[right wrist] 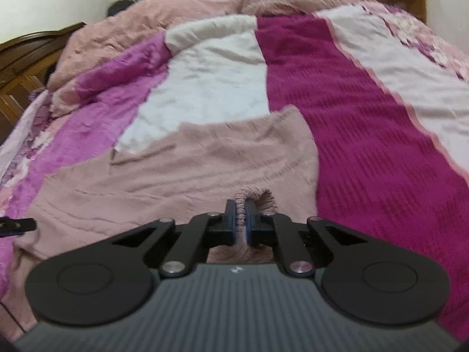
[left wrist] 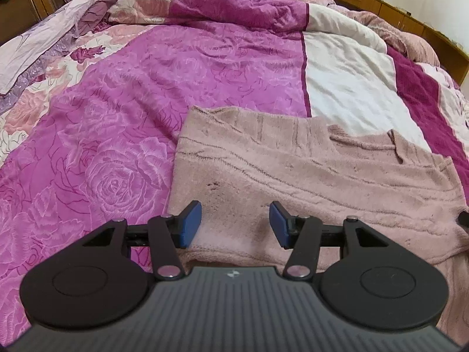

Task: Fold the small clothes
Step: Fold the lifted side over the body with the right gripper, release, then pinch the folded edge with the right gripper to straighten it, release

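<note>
A dusty-pink knitted garment (left wrist: 293,170) lies spread flat on the bed, its near hem toward me. My left gripper (left wrist: 235,224) hovers at the near left edge of the garment, jaws open, blue pads apart with only the fabric lying beneath them. In the right wrist view the same pink garment (right wrist: 190,170) fills the middle. My right gripper (right wrist: 241,215) is shut on a bunched fold of its near hem, with pink knit squeezed between the pads. The tip of the left gripper (right wrist: 17,224) shows at the left edge of that view.
The bed is covered by a quilt with magenta rose print (left wrist: 123,102), a white panel (left wrist: 346,88) and a dark magenta stripe (right wrist: 351,132). A rumpled pink blanket (right wrist: 205,3) lies at the far end. Wooden furniture (left wrist: 26,3) borders the bed.
</note>
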A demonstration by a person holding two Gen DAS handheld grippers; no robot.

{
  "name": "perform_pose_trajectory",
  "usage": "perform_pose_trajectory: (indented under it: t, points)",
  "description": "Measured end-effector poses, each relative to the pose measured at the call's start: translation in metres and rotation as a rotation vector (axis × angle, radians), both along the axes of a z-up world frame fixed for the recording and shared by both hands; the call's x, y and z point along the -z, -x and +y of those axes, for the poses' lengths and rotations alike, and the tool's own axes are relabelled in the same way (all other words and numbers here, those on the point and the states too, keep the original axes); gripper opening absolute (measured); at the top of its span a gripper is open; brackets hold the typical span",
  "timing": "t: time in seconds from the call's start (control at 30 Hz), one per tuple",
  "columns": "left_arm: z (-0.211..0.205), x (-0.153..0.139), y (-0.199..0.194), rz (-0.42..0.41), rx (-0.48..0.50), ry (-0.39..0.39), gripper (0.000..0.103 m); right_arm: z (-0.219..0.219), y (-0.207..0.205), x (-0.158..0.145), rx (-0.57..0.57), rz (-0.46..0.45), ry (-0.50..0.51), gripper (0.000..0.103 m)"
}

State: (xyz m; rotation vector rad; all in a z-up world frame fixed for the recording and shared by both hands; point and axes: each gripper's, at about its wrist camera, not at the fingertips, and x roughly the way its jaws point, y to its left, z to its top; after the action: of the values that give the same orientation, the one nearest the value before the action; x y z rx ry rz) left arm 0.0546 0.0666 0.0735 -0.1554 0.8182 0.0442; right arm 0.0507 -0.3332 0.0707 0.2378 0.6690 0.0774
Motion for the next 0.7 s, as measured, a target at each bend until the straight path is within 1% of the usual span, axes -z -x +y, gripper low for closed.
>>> perform_pose_trajectory:
  t: [0.1,0.23,0.27,0.3,0.37,0.47,0.57,0.67,0.7]
  points:
    - [-0.002,0.000,-0.002,-0.002,-0.001,-0.004,0.059,0.003,0.001,-0.011,-0.018,-0.034,0.018,0.009]
    - [-0.004,0.002,-0.002,0.000,0.004,-0.018,0.059,0.003,-0.002,-0.010,-0.003,0.000,0.038,0.013]
    - [-0.004,0.003,-0.003,0.004,0.005,-0.023,0.059,0.002,-0.002,-0.007,0.011,0.009,0.050,0.020]
    - [-0.004,0.005,-0.003,0.007,0.005,-0.027,0.059,0.002,-0.003,-0.004,0.029,0.018,0.061,0.039]
    - [-0.003,0.008,-0.005,0.018,0.001,-0.036,0.059,-0.002,-0.003,0.001,0.060,0.017,0.053,0.057]
    - [-0.001,0.012,-0.005,0.025,0.001,-0.031,0.059,-0.006,-0.003,0.005,0.041,-0.005,0.014,0.055]
    - [0.000,0.013,-0.006,0.026,0.000,-0.029,0.059,-0.006,-0.009,0.010,0.031,-0.004,0.018,0.055]
    - [0.000,0.013,-0.005,0.025,0.000,-0.032,0.059,-0.003,-0.015,0.021,0.017,0.031,0.025,0.054]
    - [0.000,0.013,-0.005,0.024,-0.001,-0.033,0.059,-0.003,-0.016,0.024,0.016,0.037,0.020,0.042]
